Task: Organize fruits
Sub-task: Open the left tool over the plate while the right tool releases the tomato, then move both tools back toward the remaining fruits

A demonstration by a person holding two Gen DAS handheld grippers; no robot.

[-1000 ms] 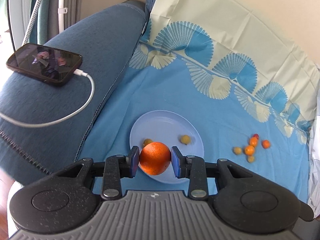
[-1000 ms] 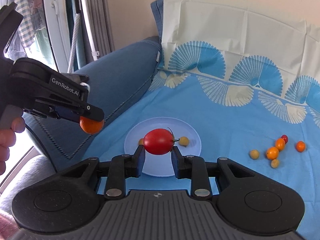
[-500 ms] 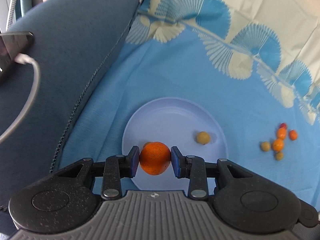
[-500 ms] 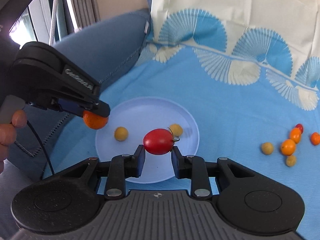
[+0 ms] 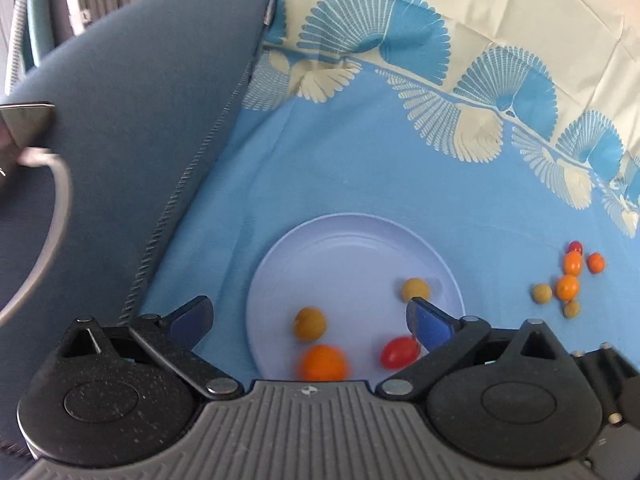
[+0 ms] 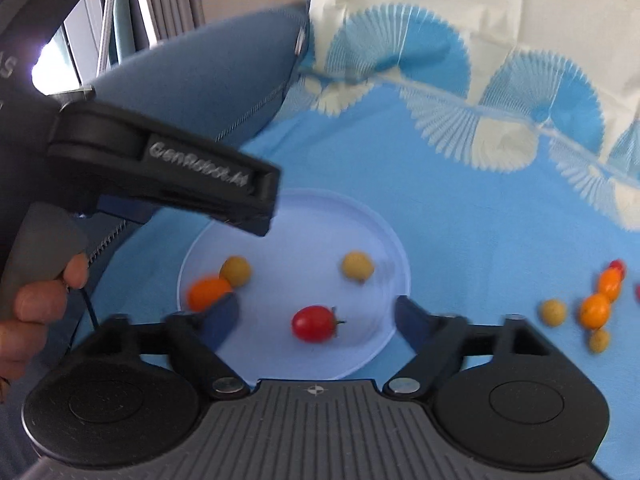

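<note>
A pale blue plate [image 5: 352, 248] [image 6: 312, 220] lies on the blue cloth. My left gripper [image 5: 306, 316] hovers over its near edge, jaws opening wide and touching nothing. The orange fruit [image 5: 323, 363] [image 6: 208, 290] lies loose on the plate beneath it. My right gripper [image 6: 314, 312] is likewise opening, and the red tomato [image 6: 314, 324] [image 5: 399, 352] rests free on the plate between its spread fingers. Two yellow fruits [image 5: 309, 324] [image 5: 415, 289] also sit on the plate. In the right wrist view the left gripper's black finger [image 6: 200, 196] reaches over the plate's left side.
Several small orange, yellow and red fruits [image 5: 568, 280] [image 6: 596, 310] are clustered on the cloth right of the plate. A blue sofa arm [image 5: 140, 120] rises at the left, bearing a phone [image 5: 24, 124] and its white cable [image 5: 56, 208]. A hand [image 6: 36, 308] holds the left gripper's handle.
Both grippers came down toward the plate, then opened. The orange left the left jaws and the tomato left the right jaws; both now lie on the plate.
</note>
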